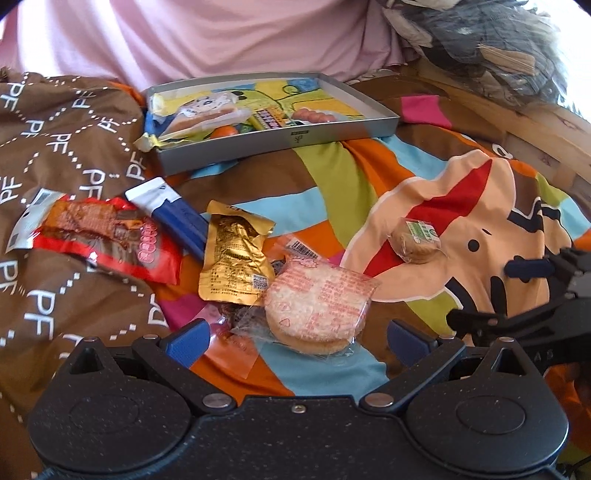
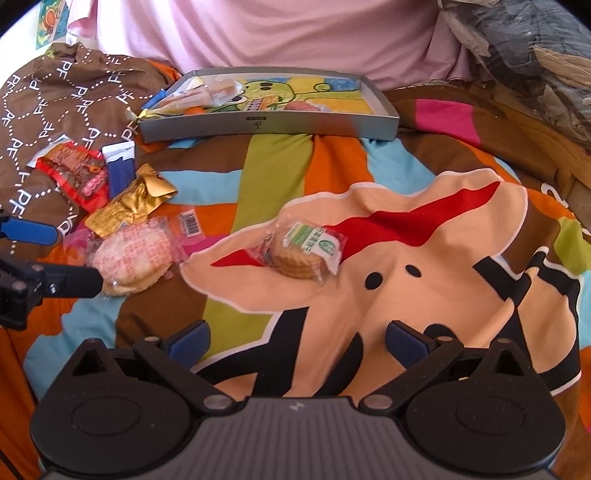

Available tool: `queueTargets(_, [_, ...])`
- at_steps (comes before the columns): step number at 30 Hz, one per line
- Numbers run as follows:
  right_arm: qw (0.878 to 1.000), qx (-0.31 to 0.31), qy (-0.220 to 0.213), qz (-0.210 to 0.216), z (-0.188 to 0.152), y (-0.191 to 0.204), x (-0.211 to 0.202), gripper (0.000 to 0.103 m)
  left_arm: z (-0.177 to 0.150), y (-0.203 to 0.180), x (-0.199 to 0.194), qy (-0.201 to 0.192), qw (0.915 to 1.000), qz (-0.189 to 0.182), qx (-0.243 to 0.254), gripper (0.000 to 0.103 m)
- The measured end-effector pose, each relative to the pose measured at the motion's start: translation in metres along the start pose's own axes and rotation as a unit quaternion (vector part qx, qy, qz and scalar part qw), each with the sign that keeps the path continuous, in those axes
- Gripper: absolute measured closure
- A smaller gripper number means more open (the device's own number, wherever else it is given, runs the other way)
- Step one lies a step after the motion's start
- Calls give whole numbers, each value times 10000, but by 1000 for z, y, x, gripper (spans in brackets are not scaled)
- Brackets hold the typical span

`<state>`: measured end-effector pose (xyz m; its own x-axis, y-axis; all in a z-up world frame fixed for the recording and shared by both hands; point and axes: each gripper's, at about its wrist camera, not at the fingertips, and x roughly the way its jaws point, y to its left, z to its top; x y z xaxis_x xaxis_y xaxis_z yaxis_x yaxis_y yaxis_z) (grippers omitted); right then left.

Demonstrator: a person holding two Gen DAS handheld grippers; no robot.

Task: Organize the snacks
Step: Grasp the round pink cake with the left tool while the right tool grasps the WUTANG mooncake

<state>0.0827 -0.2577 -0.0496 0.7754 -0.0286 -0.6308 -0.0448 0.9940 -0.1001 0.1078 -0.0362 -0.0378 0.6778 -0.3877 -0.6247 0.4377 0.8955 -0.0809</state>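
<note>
Loose snacks lie on a colourful quilt. My left gripper (image 1: 297,338) is open, and its blue fingers stand either side of the near edge of a clear packet of rice crackers (image 1: 317,306). Beyond that lie a gold packet (image 1: 232,254), a blue-and-white packet (image 1: 170,210) and a red packet (image 1: 107,236). A biscuit pack with a green label (image 2: 303,251) rests ahead of my right gripper (image 2: 297,339), which is open and holds nothing. The grey tray (image 2: 266,123) at the back holds several snacks at its left end.
Brown fabric printed with "PF" (image 1: 55,147) is bunched up on the left. A pink sheet (image 1: 221,33) rises behind the tray. A heap of dark clothes (image 1: 480,40) and a wooden edge (image 1: 535,122) close off the back right.
</note>
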Motion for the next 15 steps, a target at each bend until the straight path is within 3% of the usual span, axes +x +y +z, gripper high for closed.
queueTargets(4, [9999,-107,-84,28,8,-3,7,0,0,4,6,94,9998,-186,-6,1])
queueTargets(9, [9991,-150,-195,352,37,-12,30,0,1,10,17,241,9985,-428,-235,1])
queueTargets(15, [9967,177,-151,780,61,-33,68,0,3,14,25,199,9984,-465,-246,1])
